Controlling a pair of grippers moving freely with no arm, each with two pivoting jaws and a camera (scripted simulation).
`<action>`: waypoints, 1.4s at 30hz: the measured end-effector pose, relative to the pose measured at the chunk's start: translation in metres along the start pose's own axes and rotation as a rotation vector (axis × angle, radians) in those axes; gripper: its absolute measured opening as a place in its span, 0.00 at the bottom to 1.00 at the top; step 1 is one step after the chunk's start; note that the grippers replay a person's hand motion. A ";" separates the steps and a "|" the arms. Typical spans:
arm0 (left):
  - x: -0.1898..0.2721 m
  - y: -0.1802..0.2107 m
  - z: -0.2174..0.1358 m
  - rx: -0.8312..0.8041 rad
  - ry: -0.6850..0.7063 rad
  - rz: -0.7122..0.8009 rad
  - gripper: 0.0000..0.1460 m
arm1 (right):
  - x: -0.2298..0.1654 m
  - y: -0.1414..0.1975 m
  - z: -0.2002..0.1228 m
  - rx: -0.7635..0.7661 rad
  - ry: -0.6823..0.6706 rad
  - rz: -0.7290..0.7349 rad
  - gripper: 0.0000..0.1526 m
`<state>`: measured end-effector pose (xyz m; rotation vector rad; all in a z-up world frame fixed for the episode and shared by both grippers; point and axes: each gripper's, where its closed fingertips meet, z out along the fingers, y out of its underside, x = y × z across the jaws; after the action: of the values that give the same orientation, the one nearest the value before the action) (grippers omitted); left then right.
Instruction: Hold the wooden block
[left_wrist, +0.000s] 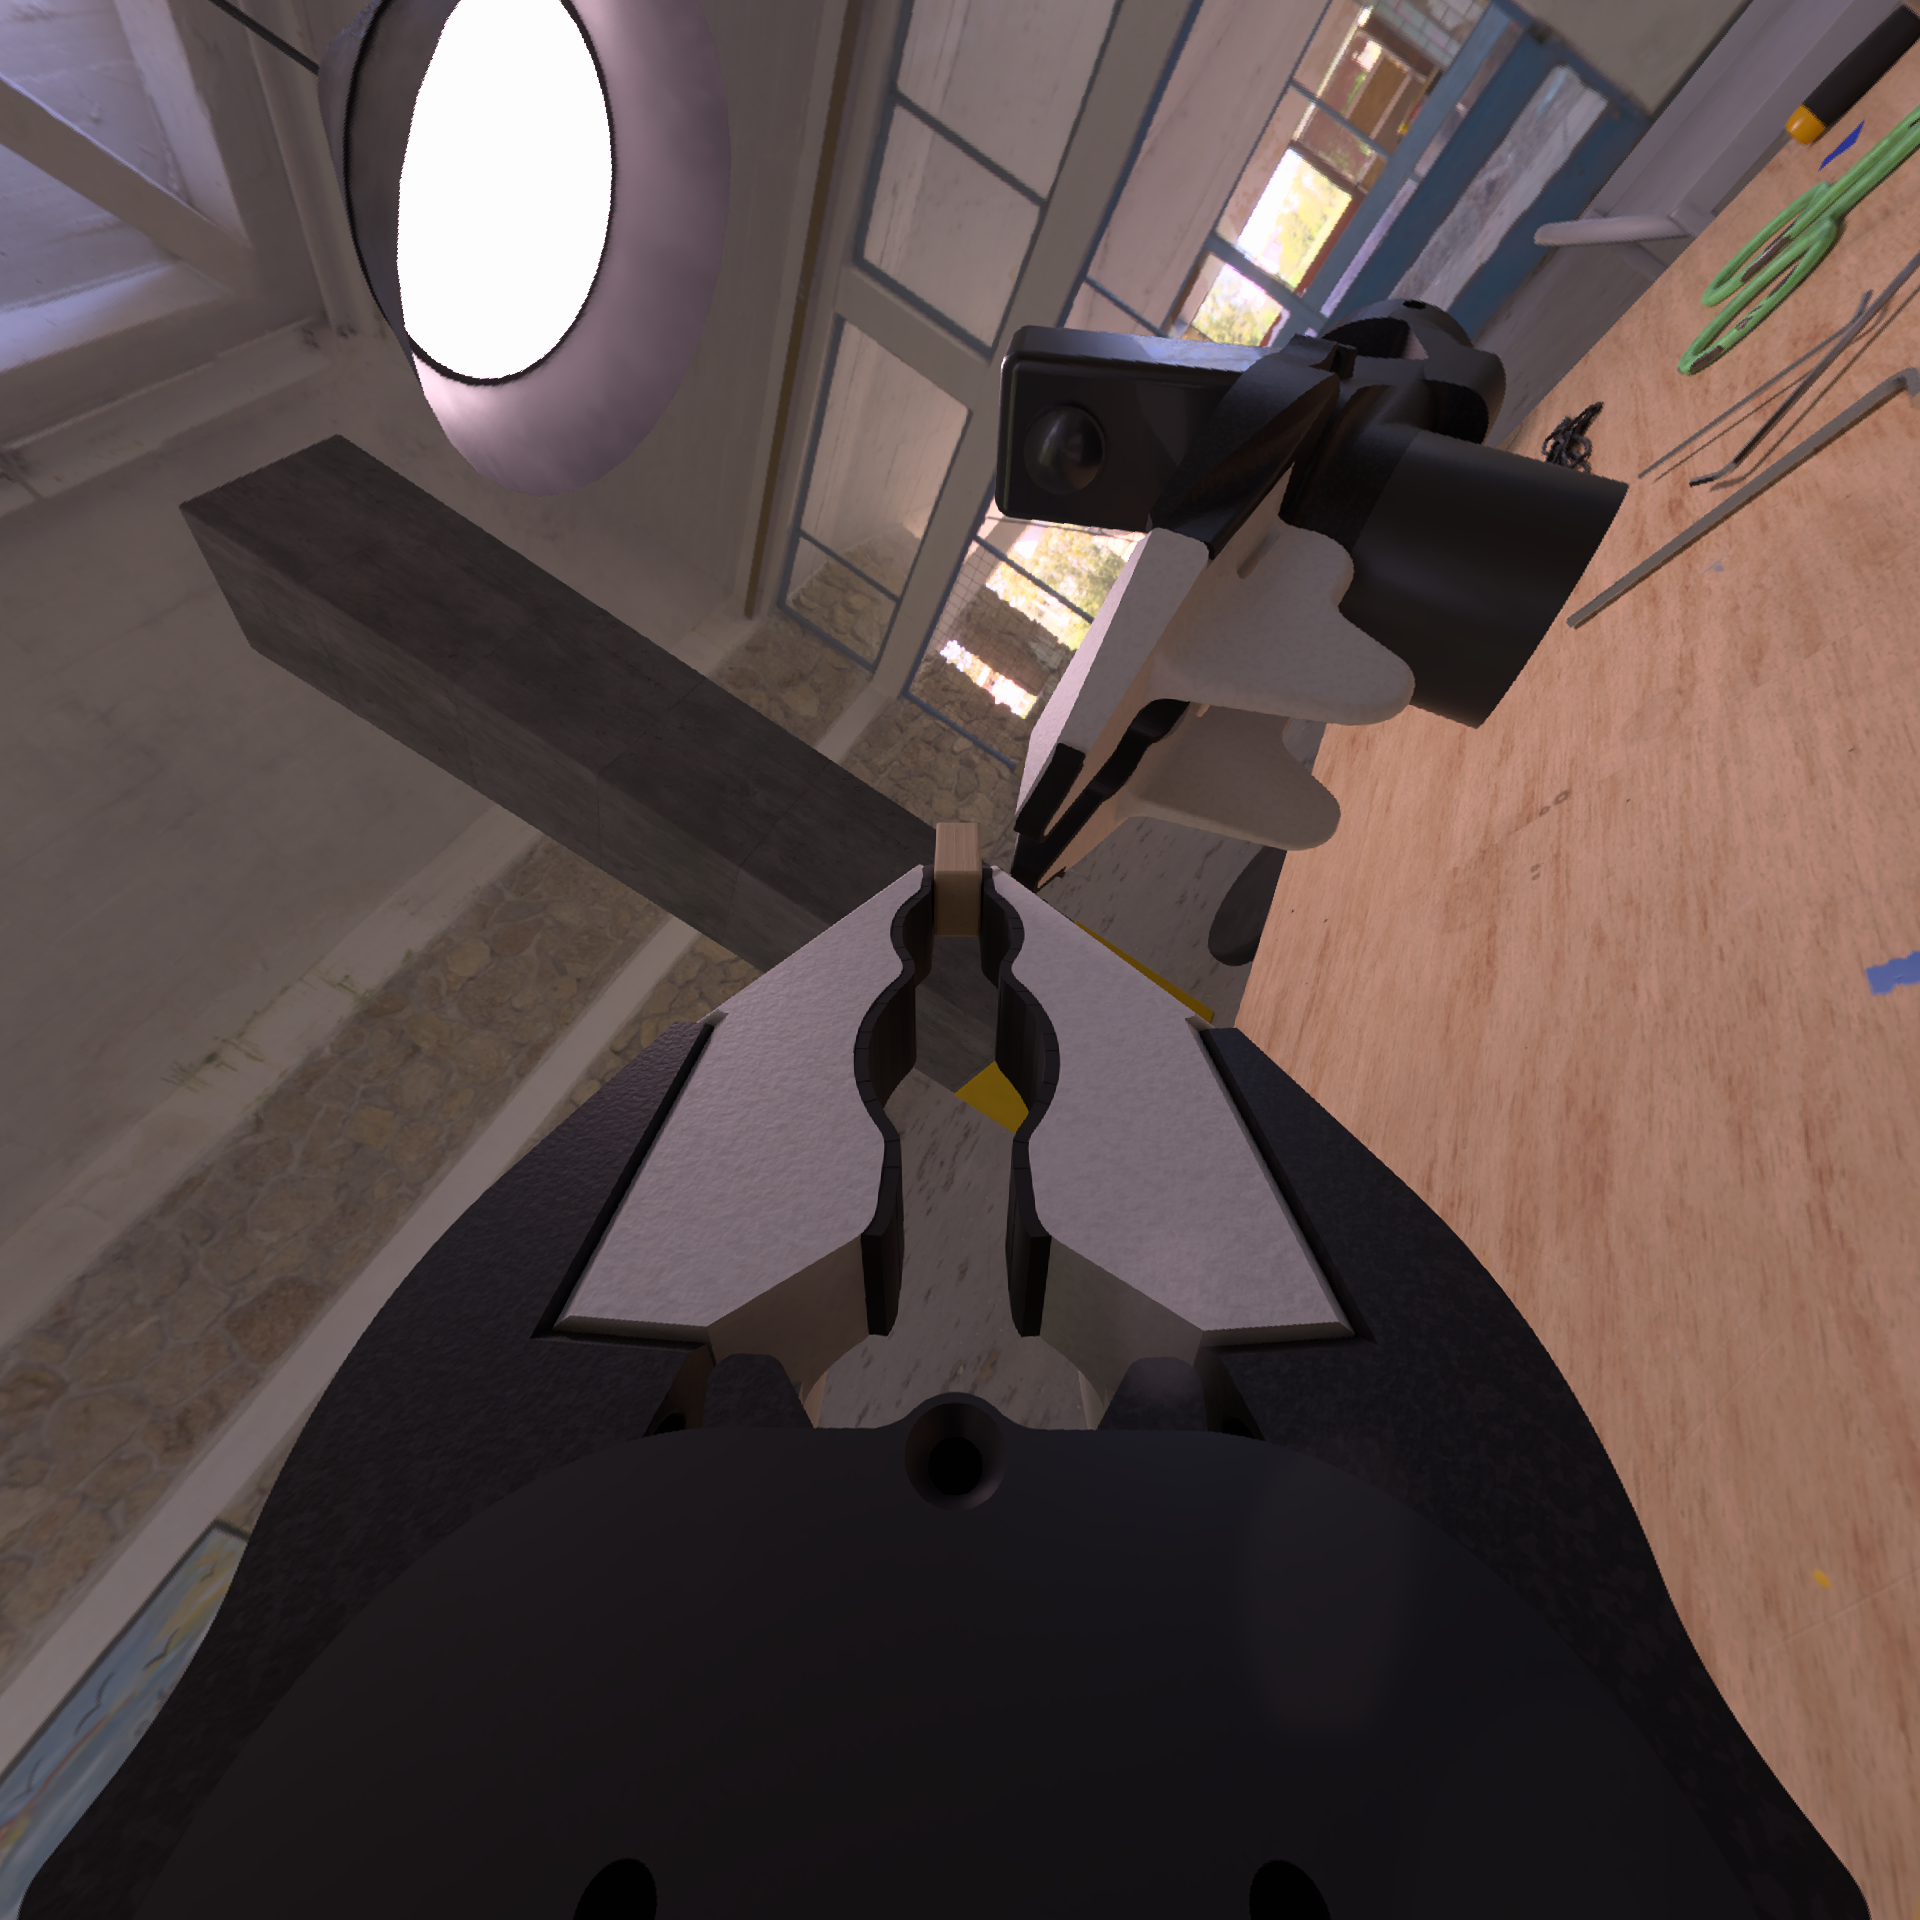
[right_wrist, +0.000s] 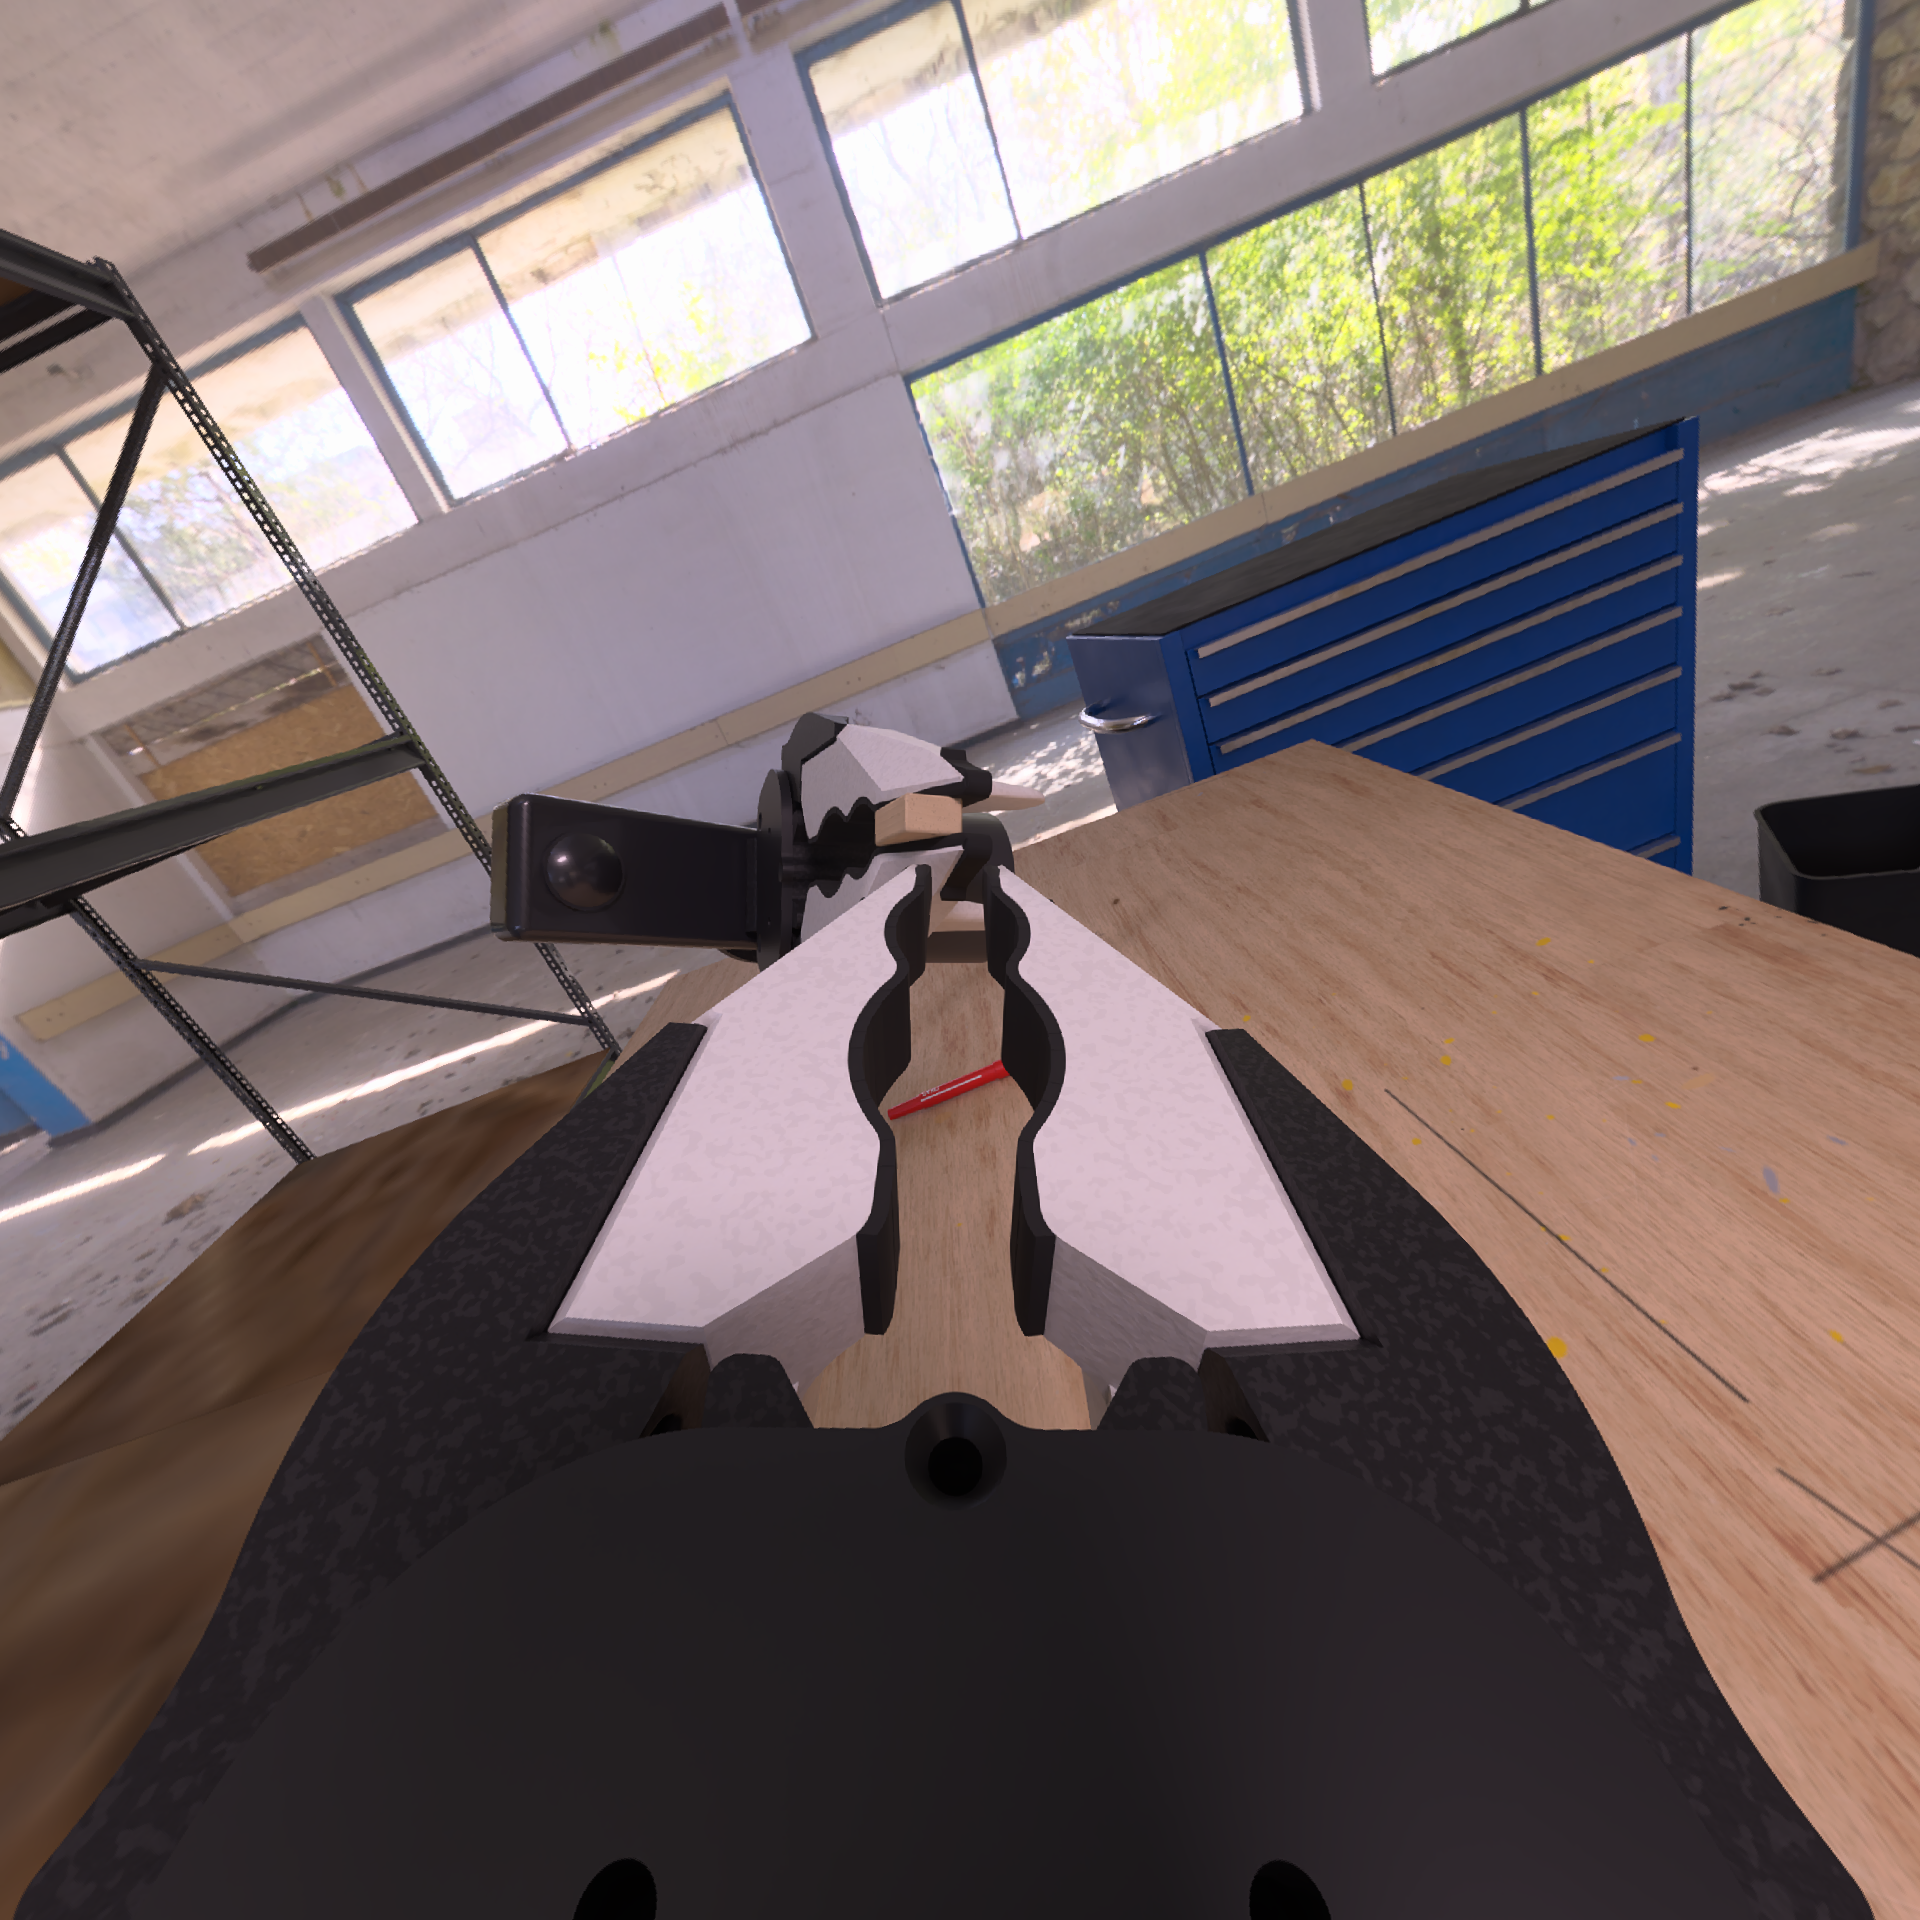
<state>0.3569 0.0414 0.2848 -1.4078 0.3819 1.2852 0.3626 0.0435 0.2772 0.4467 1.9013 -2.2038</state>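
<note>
The wooden block (left_wrist: 956, 891) is small, pale and plain, with squared faces and light grain; it sits clamped between the left gripper's (left_wrist: 957, 896) fingertips, its end poking just past them; from the right wrist view the wooden block (right_wrist: 921, 817) juts sideways from those fingertips, raised above the far edge of the plywood workbench (right_wrist: 1455, 1091); the right gripper (right_wrist: 958, 935) seems to pinch a second pale wooden piece, though the view there is cramped.

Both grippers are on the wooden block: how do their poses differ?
The left gripper is rolled sideways, the table standing along its view's right; the right gripper sits nearly level above it. The left gripper faces off the table's edge; the right gripper faces along the tabletop, over a red pen. Both are shut on the wooden block at their fingertips.
</note>
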 end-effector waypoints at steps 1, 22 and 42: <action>0.000 0.000 0.000 0.000 -0.001 0.002 0.05 | 0.000 0.000 0.000 0.005 0.000 -0.002 0.06; 0.003 -0.002 0.001 0.012 0.015 -0.041 0.05 | 0.000 -0.004 -0.003 0.009 0.022 -0.052 0.05; 0.003 -0.001 0.001 0.002 0.017 -0.032 0.05 | 0.002 -0.001 0.002 0.020 0.008 -0.021 0.04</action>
<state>0.3579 0.0441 0.2834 -1.4192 0.3706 1.2473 0.3599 0.0415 0.2775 0.4419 1.8980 -2.2400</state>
